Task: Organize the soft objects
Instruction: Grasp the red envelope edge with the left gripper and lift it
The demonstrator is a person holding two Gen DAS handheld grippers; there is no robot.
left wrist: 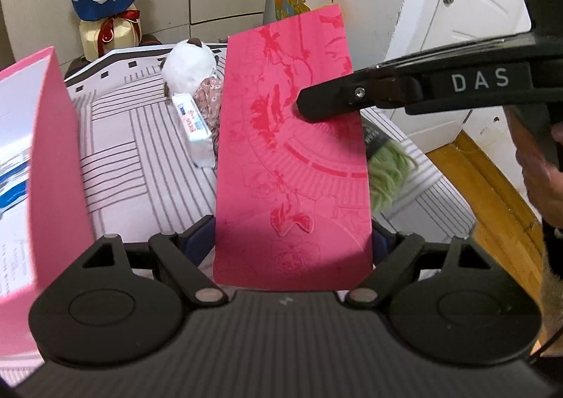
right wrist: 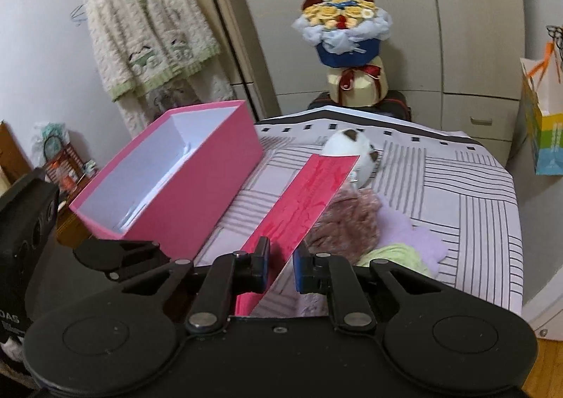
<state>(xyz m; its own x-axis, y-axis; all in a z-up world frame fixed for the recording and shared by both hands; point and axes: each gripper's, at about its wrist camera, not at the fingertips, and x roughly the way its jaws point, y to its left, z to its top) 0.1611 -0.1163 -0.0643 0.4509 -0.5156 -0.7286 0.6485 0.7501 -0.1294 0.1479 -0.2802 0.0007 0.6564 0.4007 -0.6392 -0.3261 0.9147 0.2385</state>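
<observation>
Striped bed [right wrist: 457, 194]; beige wardrobe [right wrist: 404, 11] far; white door [left wrist: 457, 21] right; wooden floor [left wrist: 492, 194]; cardigan [right wrist: 147, 21] hanging left.

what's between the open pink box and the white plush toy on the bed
In the right wrist view, the pink lid stands tilted between the pink box and the white plush toy, its lower end between the right gripper fingers.
</observation>
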